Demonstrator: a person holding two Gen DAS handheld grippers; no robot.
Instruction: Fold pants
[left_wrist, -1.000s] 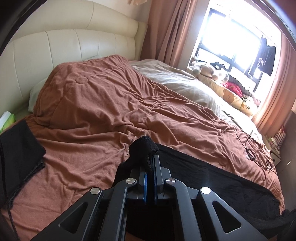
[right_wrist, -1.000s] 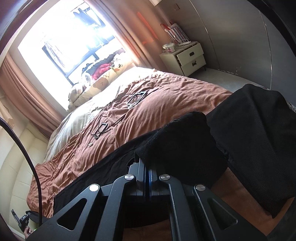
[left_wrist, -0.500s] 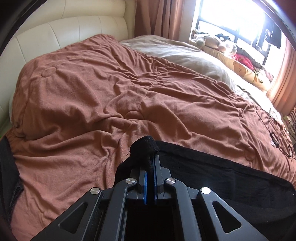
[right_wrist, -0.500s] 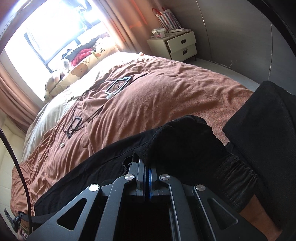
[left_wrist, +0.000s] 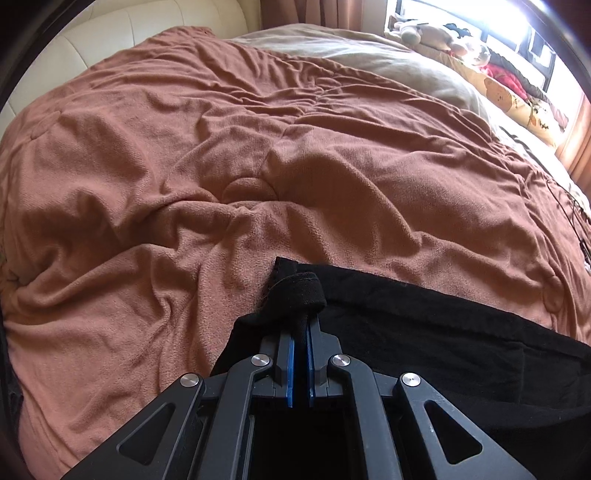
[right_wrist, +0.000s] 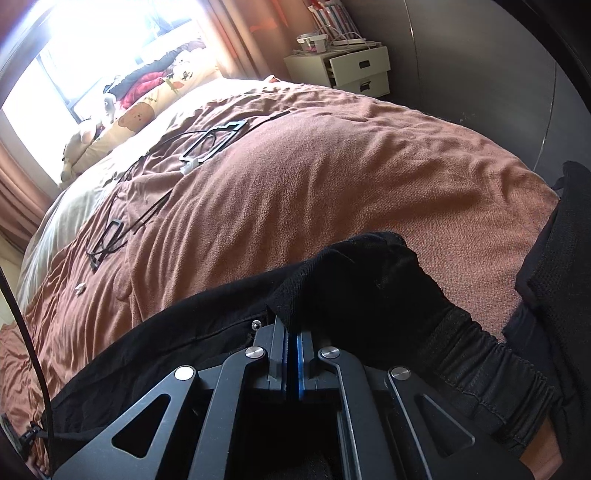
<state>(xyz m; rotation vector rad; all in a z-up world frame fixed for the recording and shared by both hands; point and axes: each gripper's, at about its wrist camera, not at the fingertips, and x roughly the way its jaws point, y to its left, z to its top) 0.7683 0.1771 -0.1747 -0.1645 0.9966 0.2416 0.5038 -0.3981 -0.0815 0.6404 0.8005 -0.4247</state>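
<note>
Black pants (left_wrist: 424, 325) lie stretched across the near edge of a bed on a rust-brown blanket (left_wrist: 258, 147). My left gripper (left_wrist: 300, 332) is shut on the hem end of a pant leg, with a fold of black cloth bunched over the fingertips. My right gripper (right_wrist: 293, 339) is shut on the waist end of the pants (right_wrist: 354, 288), and the elastic waistband (right_wrist: 480, 354) shows to its right. The cloth hides both sets of fingertips.
Black cables and small frames (right_wrist: 207, 144) lie on the blanket further in. Another dark garment (right_wrist: 565, 258) lies at the bed's right edge. A white nightstand (right_wrist: 354, 70) stands by the wall. Stuffed toys and a cushion (left_wrist: 480, 62) line the window side. A cream headboard (left_wrist: 92, 37) stands far left.
Both grippers have moved down and forward over the bed, still holding the pants. The pants now lie lower and flatter on the blanket.
</note>
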